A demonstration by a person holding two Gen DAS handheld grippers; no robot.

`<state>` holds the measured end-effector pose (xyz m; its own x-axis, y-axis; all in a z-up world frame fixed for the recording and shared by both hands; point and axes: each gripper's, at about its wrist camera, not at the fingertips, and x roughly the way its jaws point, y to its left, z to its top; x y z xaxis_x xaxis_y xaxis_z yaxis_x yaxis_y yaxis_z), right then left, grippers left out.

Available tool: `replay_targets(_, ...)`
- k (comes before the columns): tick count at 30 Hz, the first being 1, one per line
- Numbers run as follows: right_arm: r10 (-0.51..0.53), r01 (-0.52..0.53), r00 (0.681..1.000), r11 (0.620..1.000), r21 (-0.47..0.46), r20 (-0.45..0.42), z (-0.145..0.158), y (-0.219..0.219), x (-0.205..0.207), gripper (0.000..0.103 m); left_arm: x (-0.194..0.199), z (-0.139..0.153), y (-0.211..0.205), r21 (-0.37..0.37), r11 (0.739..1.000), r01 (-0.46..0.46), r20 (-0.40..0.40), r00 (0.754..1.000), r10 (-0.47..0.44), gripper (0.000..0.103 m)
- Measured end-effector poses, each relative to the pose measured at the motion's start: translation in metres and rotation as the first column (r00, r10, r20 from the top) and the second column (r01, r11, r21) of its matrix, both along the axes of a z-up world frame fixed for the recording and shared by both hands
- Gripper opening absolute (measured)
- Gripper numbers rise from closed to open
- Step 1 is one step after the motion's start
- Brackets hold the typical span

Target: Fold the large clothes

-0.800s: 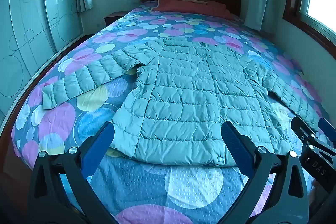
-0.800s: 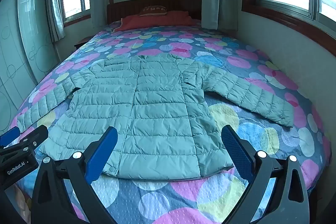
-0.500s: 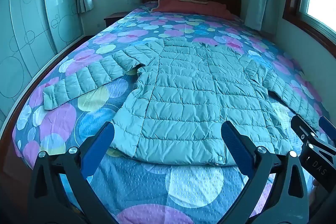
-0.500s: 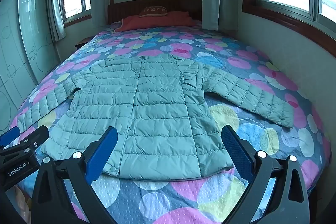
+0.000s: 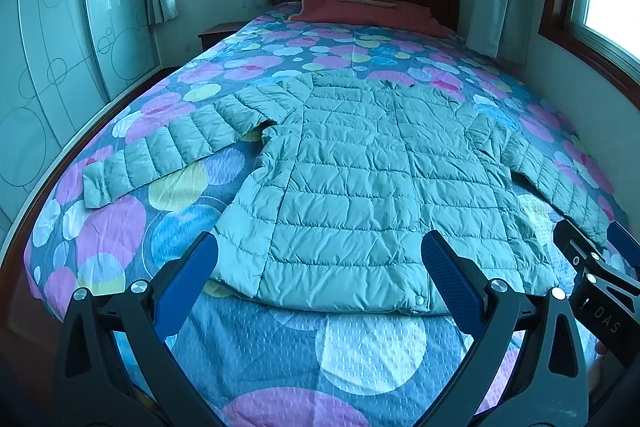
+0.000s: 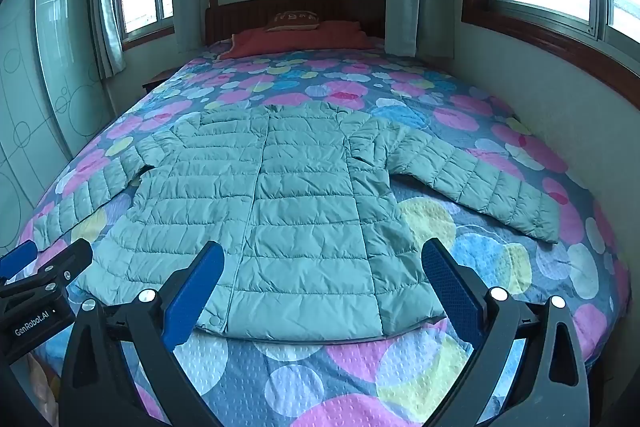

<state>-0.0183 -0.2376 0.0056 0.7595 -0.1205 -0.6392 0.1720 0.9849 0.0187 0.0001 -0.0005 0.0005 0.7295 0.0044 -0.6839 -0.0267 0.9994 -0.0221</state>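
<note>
A pale green quilted puffer jacket (image 5: 360, 179) lies flat and face up on the bed, both sleeves spread out to the sides; it also shows in the right wrist view (image 6: 280, 211). My left gripper (image 5: 320, 267) is open and empty, held above the jacket's hem near the foot of the bed. My right gripper (image 6: 322, 271) is open and empty, also above the hem, to the right of the left one. Each gripper shows at the edge of the other's view.
The bed (image 5: 360, 347) has a blue cover with coloured circles. A red pillow (image 6: 296, 39) and wooden headboard are at the far end. A wall runs along the bed's right side (image 6: 560, 131). A wardrobe (image 5: 48, 67) stands to the left.
Both views have shifted very slightly; the jacket and the open grippers stay as they were.
</note>
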Motion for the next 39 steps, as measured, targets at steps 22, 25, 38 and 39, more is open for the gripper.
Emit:
replay_targets(22, 0.0, 0.0, 1.0, 1.0, -0.001, -0.003, -0.0009, 0.0009, 0.0012, 0.098, -0.0039, 0.0015, -0.0004, -0.001, 1.0, 0.002, -0.003, 1.0, -0.002, 0.101)
replay_targets(25, 0.0, 0.0, 1.0, 1.0, 0.001, -0.003, -0.001, 0.0011, 0.0012, 0.098, -0.0043, 0.0017, -0.0007, 0.0, 1.0, 0.003, -0.002, 1.0, -0.003, 0.101)
replay_targets(38, 0.001, -0.001, 1.0, 1.0, 0.002, -0.005, 0.0018, -0.0015, 0.0026, 0.098, -0.0058, -0.0051, -0.0055, 0.001, 1.0, 0.007, -0.009, 1.0, -0.007, 0.101)
replay_targets(39, 0.0, 0.0, 1.0, 1.0, 0.0, -0.005, -0.0029, -0.0004, 0.0024, 0.098, -0.0051, -0.005, -0.0053, 0.002, 1.0, 0.006, -0.011, 1.0, -0.006, 0.101)
